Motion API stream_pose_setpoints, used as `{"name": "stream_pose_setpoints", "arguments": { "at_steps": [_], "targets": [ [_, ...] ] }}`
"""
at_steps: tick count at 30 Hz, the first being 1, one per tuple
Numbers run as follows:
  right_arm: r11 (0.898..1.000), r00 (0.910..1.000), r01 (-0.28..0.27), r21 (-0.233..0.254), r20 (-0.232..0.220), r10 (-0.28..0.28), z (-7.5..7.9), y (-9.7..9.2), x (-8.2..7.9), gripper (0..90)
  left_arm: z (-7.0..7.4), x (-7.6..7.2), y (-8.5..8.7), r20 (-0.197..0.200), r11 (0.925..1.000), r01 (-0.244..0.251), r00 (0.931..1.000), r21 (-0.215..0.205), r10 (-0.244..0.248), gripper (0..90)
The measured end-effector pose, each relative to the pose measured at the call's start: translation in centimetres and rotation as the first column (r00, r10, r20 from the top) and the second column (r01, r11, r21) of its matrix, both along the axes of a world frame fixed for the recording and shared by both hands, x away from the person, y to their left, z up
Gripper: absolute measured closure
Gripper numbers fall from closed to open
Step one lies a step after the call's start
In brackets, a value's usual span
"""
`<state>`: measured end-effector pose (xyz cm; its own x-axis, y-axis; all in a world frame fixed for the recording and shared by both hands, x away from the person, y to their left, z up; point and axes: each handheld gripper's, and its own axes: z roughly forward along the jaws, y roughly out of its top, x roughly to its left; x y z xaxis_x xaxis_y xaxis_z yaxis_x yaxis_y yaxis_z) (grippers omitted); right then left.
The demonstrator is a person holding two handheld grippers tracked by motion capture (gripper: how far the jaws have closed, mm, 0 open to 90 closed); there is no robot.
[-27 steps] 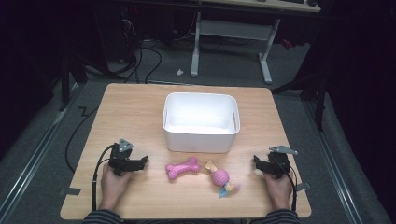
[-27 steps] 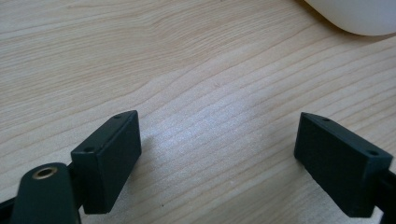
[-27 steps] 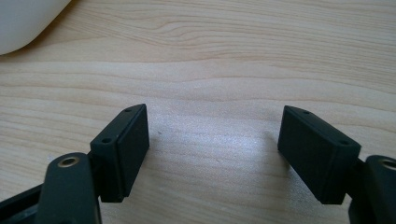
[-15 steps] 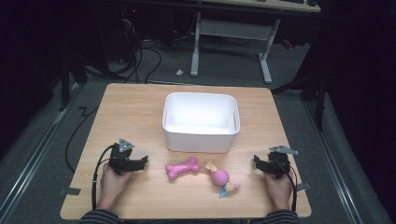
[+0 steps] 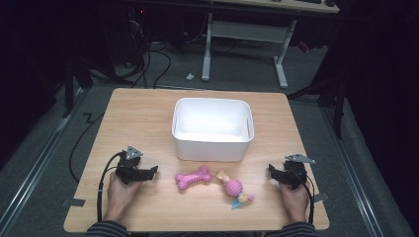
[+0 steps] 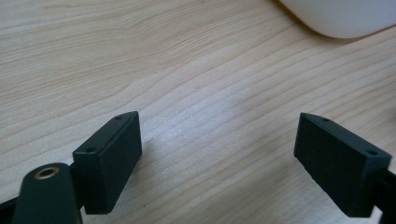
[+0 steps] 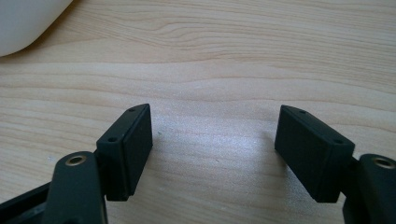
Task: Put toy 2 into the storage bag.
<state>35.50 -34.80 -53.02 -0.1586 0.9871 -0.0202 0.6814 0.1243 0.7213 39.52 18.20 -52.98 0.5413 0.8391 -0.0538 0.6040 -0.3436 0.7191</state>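
Near the counter's [image 5: 148,118] front edge, the pink bone toy [image 5: 193,178] looks light and rubbery; pinch its narrow waist. Left gripper [image 5: 141,173] and right gripper [image 5: 276,174] both stand open, holding nothing.

Dim room, grey carpet floor [image 5: 44,163], white-legged desk [image 5: 244,32] behind, tangled cables [image 5: 148,59]

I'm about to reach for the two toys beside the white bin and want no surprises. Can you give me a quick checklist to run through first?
1. Left gripper jaws apart, nothing between them: ok.
2. Right gripper jaws apart, nothing between them: ok.
3. Pink bone toy lies free on the table, touching neither gripper: ok.
4. Pink ball toy with coloured ends lies free beside the bone: ok.
5. White bin upright, open top, looks empty: ok.
6. Cables clear of the toys: ok in the high view.
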Motion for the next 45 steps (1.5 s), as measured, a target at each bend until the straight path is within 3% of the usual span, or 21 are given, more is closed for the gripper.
{"name": "stream_pose_setpoints", "arguments": {
  "at_steps": [10, 14, 19, 34, 45],
  "targets": [
    [1.000, 1.0000, -0.001, -0.001, 0.001, 0.001, 0.0, 0.0, 0.0, 28.3, 1.1, -0.8, -0.8, 0.009, 0.9981, 0.059, 0.9982, -0.015, -0.059, 21.8],
    [1.000, 1.0000, -0.002, -0.001, 0.001, 0.002, 0.0, 0.0, 0.0, 28.5, 1.3, -1.0, -1.1, -0.023, 0.9956, 0.082, 0.9963, -0.045, -0.083, 22.1],
    [1.000, 1.0000, -0.001, -0.001, 0.001, 0.001, 0.0, 0.0, 0.0, 28.5, 1.5, -1.3, -1.3, -0.033, 0.9942, 0.095, 0.9947, -0.049, -0.097, 23.6],
    [1.000, 1.0000, -0.003, -0.002, 0.001, 0.003, 0.0, 0.0, 0.0, 28.5, 3.4, -2.3, -3.9, -0.005, 0.9857, 0.168, 0.9857, -0.004, -0.168, 25.6],
    [1.000, 1.0000, -0.007, -0.001, 0.001, 0.007, 0.0, 0.0, 0.0, 28.6, 5.0, -2.8, -6.0, 0.010, 0.9731, 0.229, 0.9733, 0.024, -0.229, 27.2]
  ]
}}
